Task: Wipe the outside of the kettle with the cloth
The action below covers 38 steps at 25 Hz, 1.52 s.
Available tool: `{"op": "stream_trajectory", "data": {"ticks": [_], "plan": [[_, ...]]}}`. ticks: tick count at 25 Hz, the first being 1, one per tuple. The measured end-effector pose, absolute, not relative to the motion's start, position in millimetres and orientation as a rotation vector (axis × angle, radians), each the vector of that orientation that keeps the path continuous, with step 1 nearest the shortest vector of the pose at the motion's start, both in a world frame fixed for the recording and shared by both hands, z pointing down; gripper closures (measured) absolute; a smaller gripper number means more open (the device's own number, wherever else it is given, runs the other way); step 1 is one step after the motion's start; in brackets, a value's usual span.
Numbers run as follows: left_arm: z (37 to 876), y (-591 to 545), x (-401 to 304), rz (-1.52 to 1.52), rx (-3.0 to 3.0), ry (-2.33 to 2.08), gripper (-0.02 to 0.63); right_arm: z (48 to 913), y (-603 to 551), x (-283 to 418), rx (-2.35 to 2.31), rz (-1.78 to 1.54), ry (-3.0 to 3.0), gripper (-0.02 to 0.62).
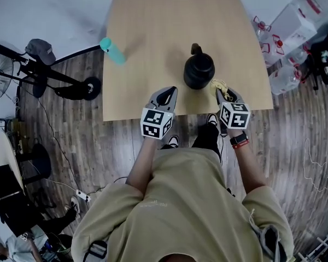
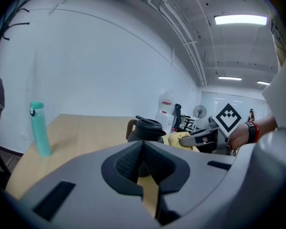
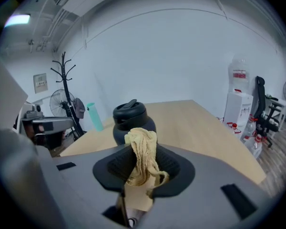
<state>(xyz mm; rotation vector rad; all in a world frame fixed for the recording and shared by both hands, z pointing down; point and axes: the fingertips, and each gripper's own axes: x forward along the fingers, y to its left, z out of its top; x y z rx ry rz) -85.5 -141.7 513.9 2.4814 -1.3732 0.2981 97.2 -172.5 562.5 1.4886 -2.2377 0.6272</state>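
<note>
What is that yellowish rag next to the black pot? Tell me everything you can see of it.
It is a pale yellow cloth, soft and ribbed like a knitted rag, bunched into a crumpled wad. The right hand-held gripper pinches it between its jaws. A tuft stands above them and a loose end curls below. It is held above the light wooden table, near the front edge, just right of the black kettle. Whether it touches the kettle cannot be told.
</note>
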Motion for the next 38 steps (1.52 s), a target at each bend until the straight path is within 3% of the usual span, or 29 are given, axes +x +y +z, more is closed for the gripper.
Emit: {"op": "stream_trajectory", "data": {"ticks": [7,15,38], "plan": [[516,-130,-112,0.275,2.483,-1.363,0.581,587,-134,17,1.501,0.883,-2.264,0.472],[513,-126,-138,0.259,2.457,-1.405,0.581,595,-169,-47,1.612,0.892,-2.26,0.471],[533,-137,-124,0.268,2.421,-1.396,0.581,600,-192,-34,1.666,0.652,-2.201,0.472]]}}
